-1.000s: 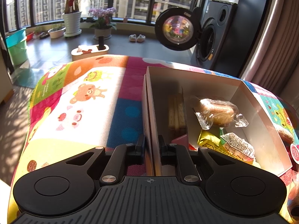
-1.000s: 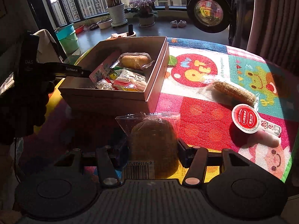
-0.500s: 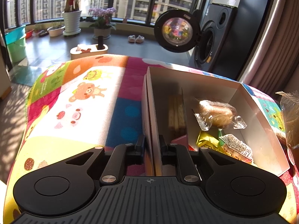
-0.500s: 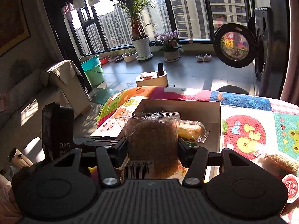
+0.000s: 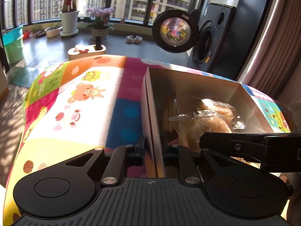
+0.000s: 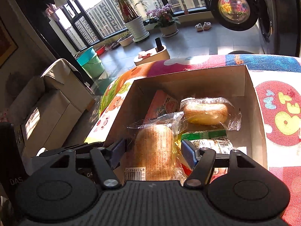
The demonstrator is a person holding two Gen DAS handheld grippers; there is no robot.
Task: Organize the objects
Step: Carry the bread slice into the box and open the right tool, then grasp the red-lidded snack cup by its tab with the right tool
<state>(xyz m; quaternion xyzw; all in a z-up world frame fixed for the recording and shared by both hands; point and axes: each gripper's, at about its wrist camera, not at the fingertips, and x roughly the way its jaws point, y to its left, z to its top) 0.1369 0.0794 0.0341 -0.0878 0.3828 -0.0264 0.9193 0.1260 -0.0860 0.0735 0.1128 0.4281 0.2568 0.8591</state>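
An open cardboard box stands on the colourful mat. My left gripper is shut on the box's left wall near its front corner. In the right wrist view the box holds a wrapped brown bread, which lies between the spread fingers of my right gripper; there are small gaps on both sides and the blue pads show. A wrapped bun, a green-and-white packet and a pink packet lie beside it. From the left wrist, the right gripper reaches in from the right over the bread.
The cartoon-print mat covers the table to the left of the box and to its right. Beyond the table stand a washing machine with its door open, potted plants and a beige sofa.
My right gripper brought the wrapped bread over the box, lowered it inside and opened, so the bread now lies among the other snacks. The left gripper kept its hold on the box wall.
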